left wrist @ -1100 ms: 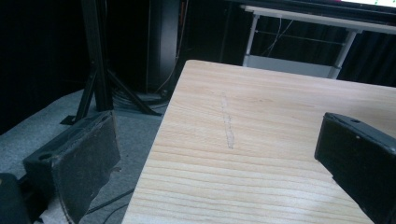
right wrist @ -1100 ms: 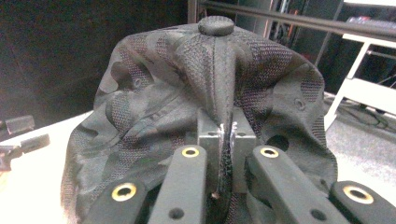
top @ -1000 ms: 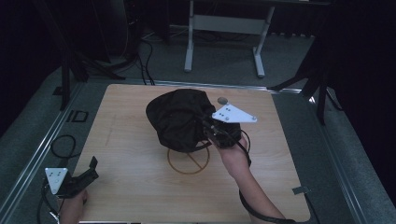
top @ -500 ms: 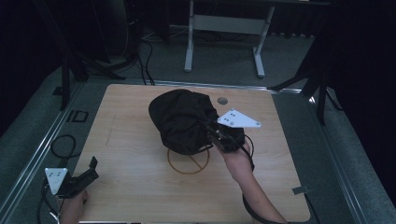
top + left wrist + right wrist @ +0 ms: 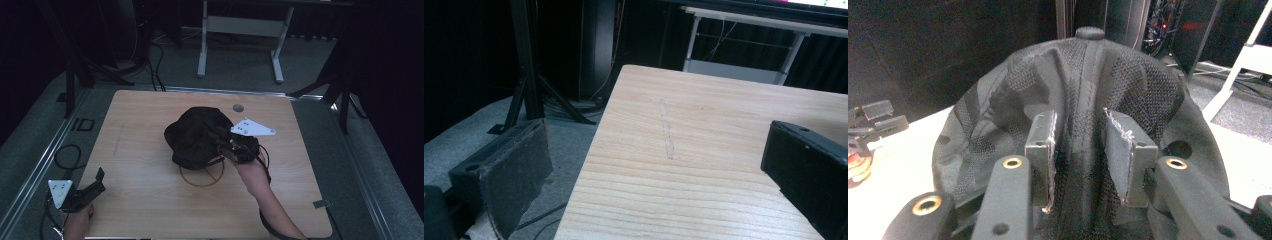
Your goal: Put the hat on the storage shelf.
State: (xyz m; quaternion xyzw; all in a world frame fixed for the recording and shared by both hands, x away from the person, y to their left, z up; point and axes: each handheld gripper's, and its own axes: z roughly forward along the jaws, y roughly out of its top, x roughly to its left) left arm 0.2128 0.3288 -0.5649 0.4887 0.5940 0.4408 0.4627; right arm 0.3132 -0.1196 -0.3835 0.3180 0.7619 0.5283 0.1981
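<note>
Jaws of the right gripper point(image 5: 224, 141) have just been parting, fabric of the black cap point(image 5: 195, 135) slack between them at mid-tabletop point(image 5: 140, 120): release looks under way. Left gripper point(image 5: 95, 182) waits open, empty, near-left corner.

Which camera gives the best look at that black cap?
The right gripper view: the black cap sits close up, mesh and seams clear. The high view shows the whole cap small and dark. The left gripper view faces bare table.
</note>
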